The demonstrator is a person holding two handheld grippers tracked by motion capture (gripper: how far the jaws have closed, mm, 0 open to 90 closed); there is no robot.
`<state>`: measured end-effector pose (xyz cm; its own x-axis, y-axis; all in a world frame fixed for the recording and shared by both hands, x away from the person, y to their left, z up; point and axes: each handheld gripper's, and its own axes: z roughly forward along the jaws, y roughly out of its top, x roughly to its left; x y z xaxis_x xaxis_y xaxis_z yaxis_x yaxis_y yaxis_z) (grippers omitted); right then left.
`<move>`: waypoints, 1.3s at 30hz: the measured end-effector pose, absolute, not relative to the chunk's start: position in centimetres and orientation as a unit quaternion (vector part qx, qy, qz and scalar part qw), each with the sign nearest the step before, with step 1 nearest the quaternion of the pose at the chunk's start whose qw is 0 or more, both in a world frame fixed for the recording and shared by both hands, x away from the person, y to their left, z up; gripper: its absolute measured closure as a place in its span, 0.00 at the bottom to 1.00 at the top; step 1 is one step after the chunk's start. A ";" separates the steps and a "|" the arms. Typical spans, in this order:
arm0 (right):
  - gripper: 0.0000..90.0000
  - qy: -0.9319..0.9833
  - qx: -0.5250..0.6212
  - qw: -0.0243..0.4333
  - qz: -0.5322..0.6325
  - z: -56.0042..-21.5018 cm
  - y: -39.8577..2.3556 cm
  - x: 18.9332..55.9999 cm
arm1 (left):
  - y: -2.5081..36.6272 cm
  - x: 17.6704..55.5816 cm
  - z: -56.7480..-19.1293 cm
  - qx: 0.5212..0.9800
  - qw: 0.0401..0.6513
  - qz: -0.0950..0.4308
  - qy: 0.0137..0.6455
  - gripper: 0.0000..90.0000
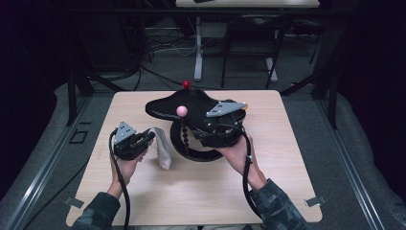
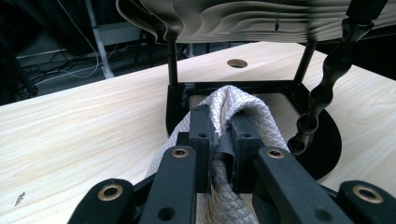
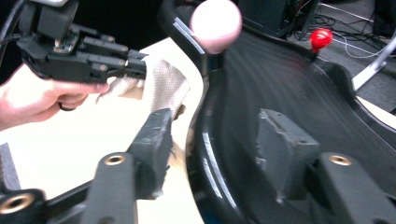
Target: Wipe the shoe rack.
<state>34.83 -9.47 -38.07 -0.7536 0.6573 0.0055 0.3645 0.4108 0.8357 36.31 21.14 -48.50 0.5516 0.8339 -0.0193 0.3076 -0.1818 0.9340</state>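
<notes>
High view: the left tongs (image 1: 152, 139), at centre left, are clamped on a quilted grey cloth (image 1: 162, 148) that hangs down to the table (image 1: 287, 143). In the left gripper view, the cloth (image 2: 243, 109) is bunched tightly between the jaws. The right tongs (image 1: 191, 122), at frame centre, stand partly open over the black wavy tray (image 1: 167, 108) of a stand with a pink ball (image 1: 181, 110) and a red ball (image 1: 186, 84); nothing is held.
</notes>
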 end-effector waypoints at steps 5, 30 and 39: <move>0.62 0.826 0.312 0.182 0.432 -38.6 -9.5 34.7 | 21.2 36.3 -48.6 0.723 0.504 0.260 0.394 0.91; 0.46 0.796 0.362 0.211 0.438 -38.0 -14.5 35.3 | 20.2 36.3 -49.0 0.734 0.500 0.250 0.386 0.91; 0.49 0.782 0.335 0.269 0.451 -37.0 -9.5 36.6 | 20.1 36.2 -48.9 0.733 0.503 0.251 0.383 0.91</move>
